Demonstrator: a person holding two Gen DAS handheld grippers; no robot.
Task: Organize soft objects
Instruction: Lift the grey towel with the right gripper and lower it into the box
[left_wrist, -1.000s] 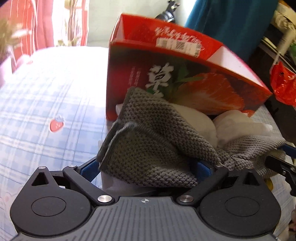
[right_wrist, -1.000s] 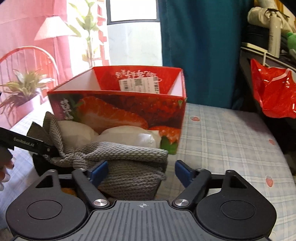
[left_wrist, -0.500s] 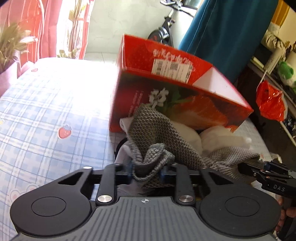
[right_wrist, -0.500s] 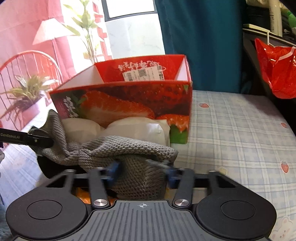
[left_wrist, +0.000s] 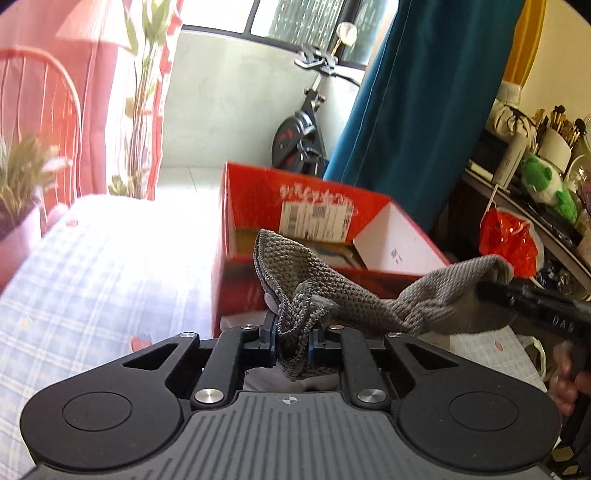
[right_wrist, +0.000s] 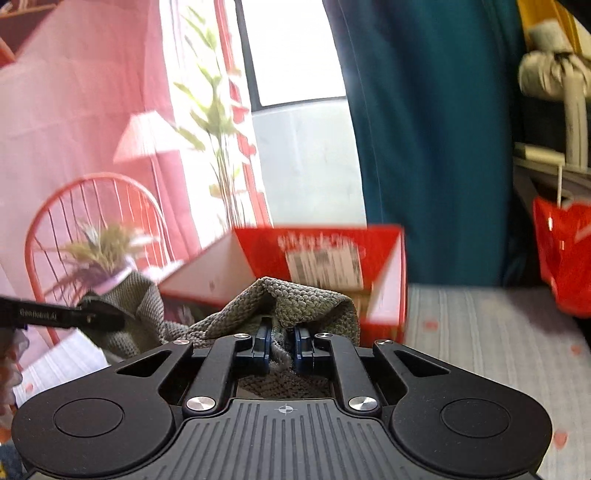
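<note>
with the left gripper and right gripper each clenched on the grey knit cloth, carry it level over the red box on the far side, keeping it off the near rim.

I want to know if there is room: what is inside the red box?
In the red box the left wrist view shows something dark and flat low down. The gray knitted cloth, held by both grippers, covers the rest.

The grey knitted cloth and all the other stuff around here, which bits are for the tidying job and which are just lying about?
For the job:
grey knitted cloth, pinched at both ends
left tool
right tool
red strawberry box

Just lying about:
exercise bike
red plastic bag
green plush toy
potted plant
red chair
</note>
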